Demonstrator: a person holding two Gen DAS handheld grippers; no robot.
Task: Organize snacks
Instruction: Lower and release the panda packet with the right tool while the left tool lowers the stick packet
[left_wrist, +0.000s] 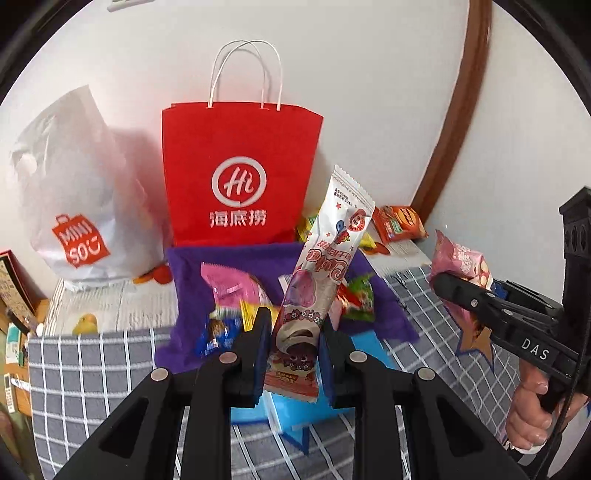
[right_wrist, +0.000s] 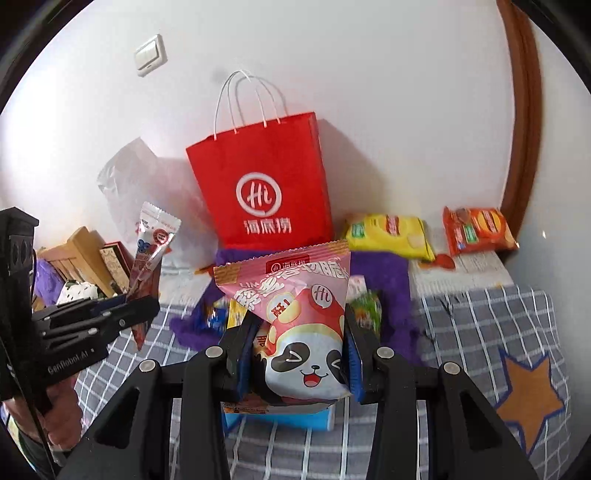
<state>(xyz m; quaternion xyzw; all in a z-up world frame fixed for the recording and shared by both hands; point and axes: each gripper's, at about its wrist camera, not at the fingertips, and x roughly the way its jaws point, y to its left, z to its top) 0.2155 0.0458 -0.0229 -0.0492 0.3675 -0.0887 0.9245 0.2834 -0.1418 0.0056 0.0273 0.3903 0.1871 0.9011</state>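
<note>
My left gripper (left_wrist: 291, 350) is shut on a long white and pink snack stick pack (left_wrist: 317, 273), held upright above a blue box (left_wrist: 295, 410); the pack also shows in the right wrist view (right_wrist: 149, 254). My right gripper (right_wrist: 299, 354) is shut on a pink panda snack bag (right_wrist: 299, 325), seen from the left wrist view at the right (left_wrist: 460, 273). Several loose snacks (left_wrist: 236, 295) lie on a purple cloth (left_wrist: 184, 273) just beyond both grippers. A red paper bag (left_wrist: 240, 173) stands behind the cloth against the wall.
A white Miniso plastic bag (left_wrist: 74, 206) sits left of the red bag. A yellow pack (right_wrist: 391, 236) and an orange pack (right_wrist: 476, 229) lie at the back right. A grey checked cloth (right_wrist: 480, 332) with an orange star (right_wrist: 528, 395) covers the surface. Wooden items (right_wrist: 85, 254) stand at the left.
</note>
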